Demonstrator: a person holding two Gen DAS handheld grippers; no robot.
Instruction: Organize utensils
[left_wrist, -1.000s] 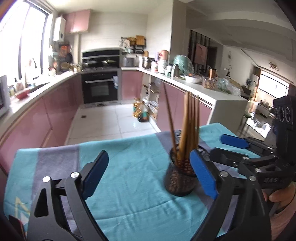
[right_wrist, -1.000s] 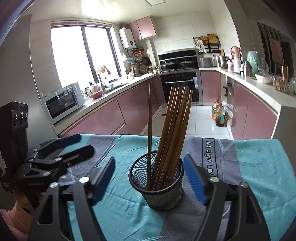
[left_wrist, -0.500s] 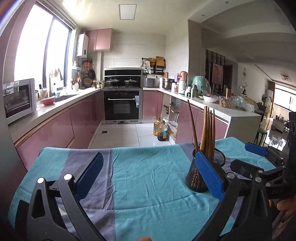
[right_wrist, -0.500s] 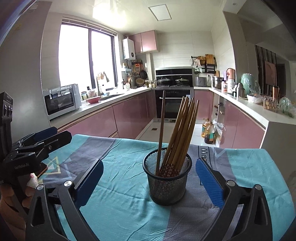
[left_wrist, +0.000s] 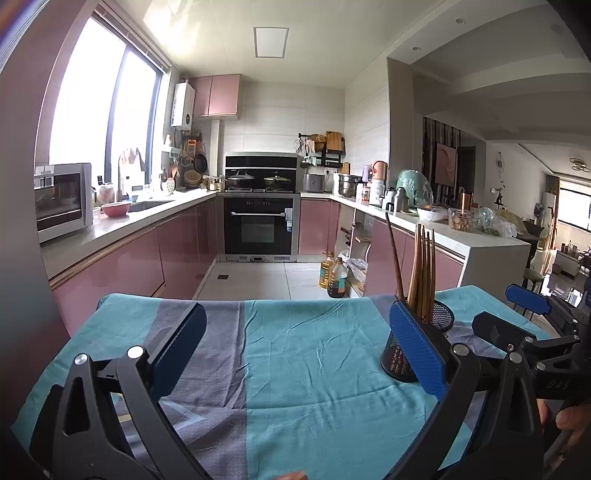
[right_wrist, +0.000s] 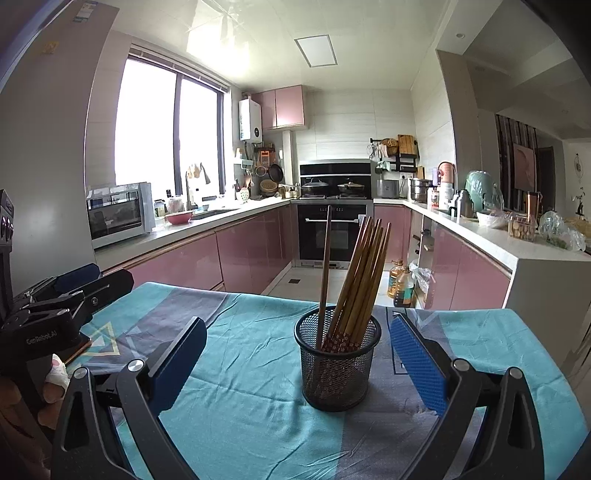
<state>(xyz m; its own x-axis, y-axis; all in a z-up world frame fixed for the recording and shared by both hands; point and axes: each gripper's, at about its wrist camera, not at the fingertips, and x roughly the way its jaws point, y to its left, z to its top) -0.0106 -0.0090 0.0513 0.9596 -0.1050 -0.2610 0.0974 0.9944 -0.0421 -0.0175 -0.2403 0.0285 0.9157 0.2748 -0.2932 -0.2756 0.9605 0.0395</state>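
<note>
A black mesh holder (right_wrist: 337, 363) stands upright on the table's teal and grey cloth (right_wrist: 240, 391), holding several wooden chopsticks (right_wrist: 360, 277). My right gripper (right_wrist: 295, 354) is open and empty, with the holder a little ahead between its blue pads. In the left wrist view the holder (left_wrist: 417, 341) stands at the right, partly behind my right pad (left_wrist: 417, 347). My left gripper (left_wrist: 295, 347) is open and empty over bare cloth (left_wrist: 295, 369). Each gripper shows in the other's view: the right one (left_wrist: 532, 314), the left one (right_wrist: 74, 284).
The table's far edge (left_wrist: 258, 301) drops to a tiled kitchen floor. Pink cabinets, an oven (left_wrist: 260, 225) and a counter (right_wrist: 535, 254) lie beyond. Oil bottles (left_wrist: 332, 275) stand on the floor.
Both grippers have pulled back and tilted up from the holder. In the left view the holder has shifted to the right; in the right view it now sits farther away.
</note>
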